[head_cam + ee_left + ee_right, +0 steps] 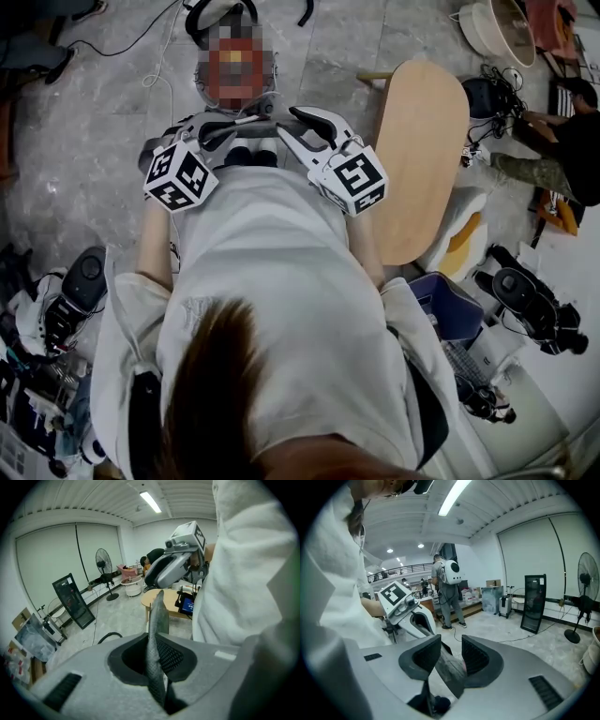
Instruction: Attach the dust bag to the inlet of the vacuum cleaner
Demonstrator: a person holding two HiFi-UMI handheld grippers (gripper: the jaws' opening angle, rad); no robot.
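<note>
The dust bag (157,616) is a thin grey mesh-textured sheet. It stands on edge between the jaws of my left gripper (157,644), which is shut on it. In the right gripper view a fold of the same grey bag (452,672) lies low between the jaws of my right gripper (451,656); the jaws stand apart and the pads do not touch it. In the head view both grippers are held side by side in front of my white shirt, pointing at the vacuum cleaner (220,23) on the floor. A mosaic patch hides the cleaner's middle, so I cannot make out its inlet.
An oval wooden table (422,159) stands to the right, with a seated person (572,141) beyond it. Dark equipment (75,291) and cables lie on the floor at the left. A standing fan (103,569) and a black panel (72,599) are by the wall. Another person (447,588) stands further off.
</note>
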